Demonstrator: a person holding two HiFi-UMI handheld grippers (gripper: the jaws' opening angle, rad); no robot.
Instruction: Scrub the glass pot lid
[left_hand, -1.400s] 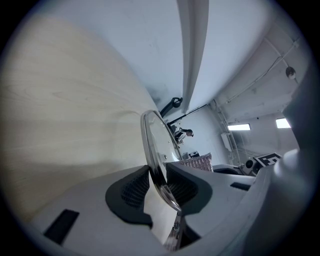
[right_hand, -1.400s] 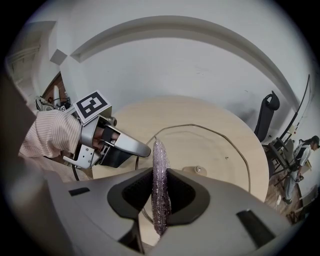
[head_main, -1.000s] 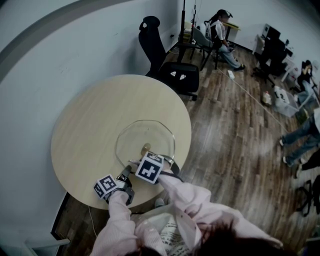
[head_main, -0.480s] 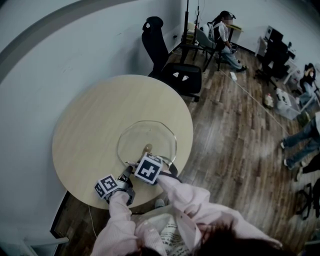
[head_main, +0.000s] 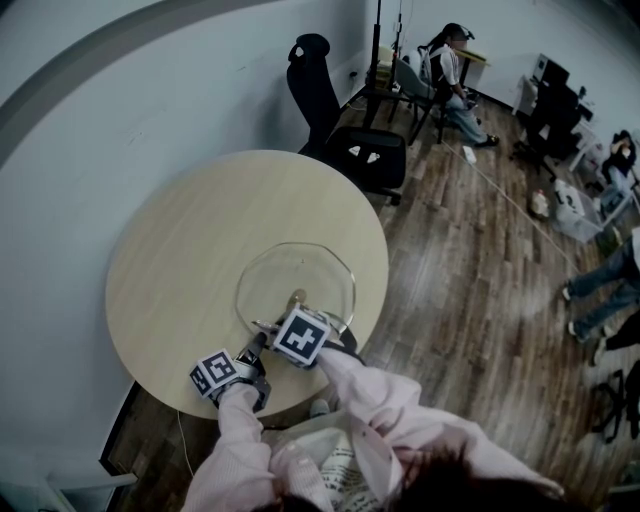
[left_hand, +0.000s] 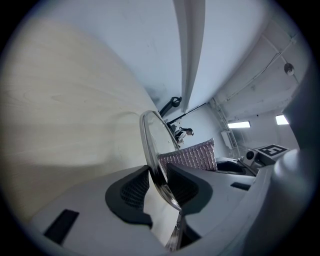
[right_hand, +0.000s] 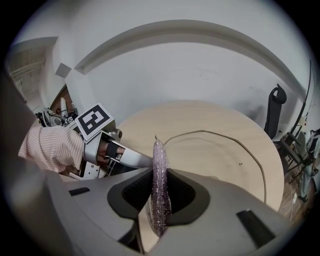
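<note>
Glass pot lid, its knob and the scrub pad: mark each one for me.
glass pot lid (head_main: 300, 268): head view, on the clear dome.
knob (head_main: 297, 297): head view, on its top.
scrub pad (right_hand: 159, 165): right gripper view, on the edge above the jaws.

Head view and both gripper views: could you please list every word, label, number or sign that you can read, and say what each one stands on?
No readable text in any of these views.
Left cube and right cube: black-and-white square patterns only, no letters or numbers.
Dark print on the person's top: too blurred to read.
</note>
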